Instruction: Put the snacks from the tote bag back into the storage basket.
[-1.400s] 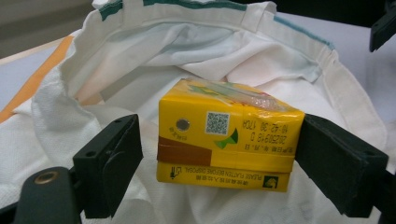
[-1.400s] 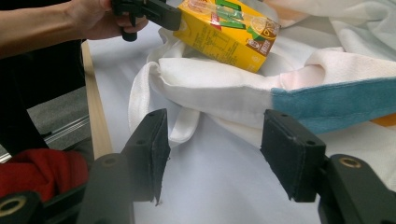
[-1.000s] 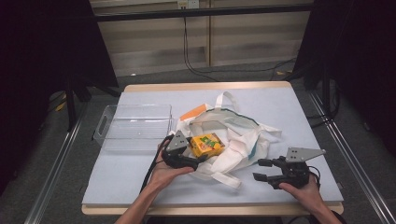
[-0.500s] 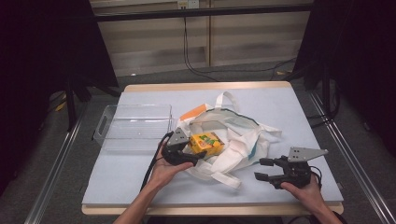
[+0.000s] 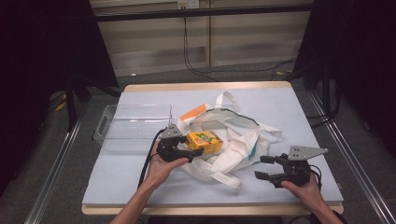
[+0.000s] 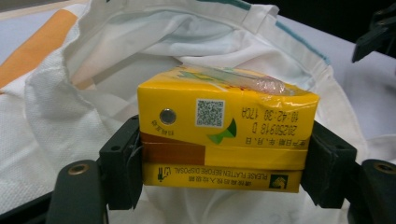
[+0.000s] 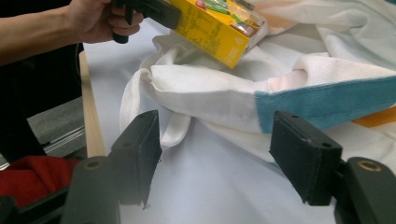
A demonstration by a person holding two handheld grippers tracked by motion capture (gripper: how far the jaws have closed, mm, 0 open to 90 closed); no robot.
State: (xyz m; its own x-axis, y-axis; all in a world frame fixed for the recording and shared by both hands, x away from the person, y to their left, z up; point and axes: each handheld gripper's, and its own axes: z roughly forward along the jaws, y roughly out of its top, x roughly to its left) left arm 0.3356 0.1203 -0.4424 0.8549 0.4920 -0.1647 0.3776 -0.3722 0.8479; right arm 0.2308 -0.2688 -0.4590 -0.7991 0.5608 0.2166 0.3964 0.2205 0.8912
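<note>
While the left gripper [image 5: 195, 150] squeezes the yellow juice box [image 5: 204, 141] by its two short ends, the box hangs just over the open mouth of the white tote bag [image 5: 233, 140]. Its long side runs across from pad to pad (the foil straw hole faces the camera). The clear plastic tray [image 5: 133, 127] waits just beside that hand, on the side away from the bag. Farther off, the right gripper [image 5: 263, 167] has been opening its jaws, with nothing between them.

My left gripper [image 5: 194, 151] now clamps the yellow carton [image 5: 204, 141] tighter, while my right gripper [image 5: 261, 167] jaws widen, empty.
</note>
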